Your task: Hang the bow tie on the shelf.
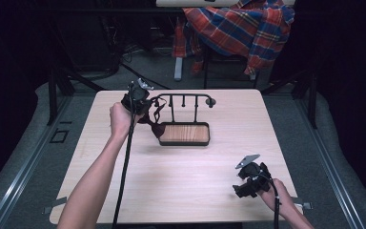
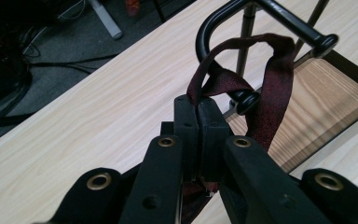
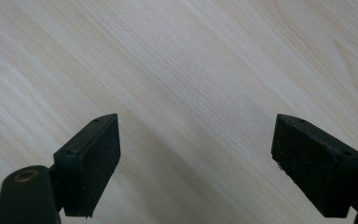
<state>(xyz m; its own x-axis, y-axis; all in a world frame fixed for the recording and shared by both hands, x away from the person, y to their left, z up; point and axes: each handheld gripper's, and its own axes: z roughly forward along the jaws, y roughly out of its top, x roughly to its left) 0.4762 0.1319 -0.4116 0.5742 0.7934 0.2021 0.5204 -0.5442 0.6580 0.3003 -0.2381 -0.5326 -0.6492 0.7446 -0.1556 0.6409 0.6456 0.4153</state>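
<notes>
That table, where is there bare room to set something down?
Most of the table is bare: the wide front stretch between the two forearms, and the right side beyond the rack. It is crowded at the back left, where the left gripper pinches a dark red strap at the rack.

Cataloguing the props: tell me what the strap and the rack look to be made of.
Dark red strap: looks like woven fabric, matte, folding limply over the rack.
Rack: likely black-coated metal tubing, slight sheen, rounded end caps; its tray base shows wood grain, perhaps wood or laminate.

Bright tabletop, dark surroundings, soft focus
</notes>
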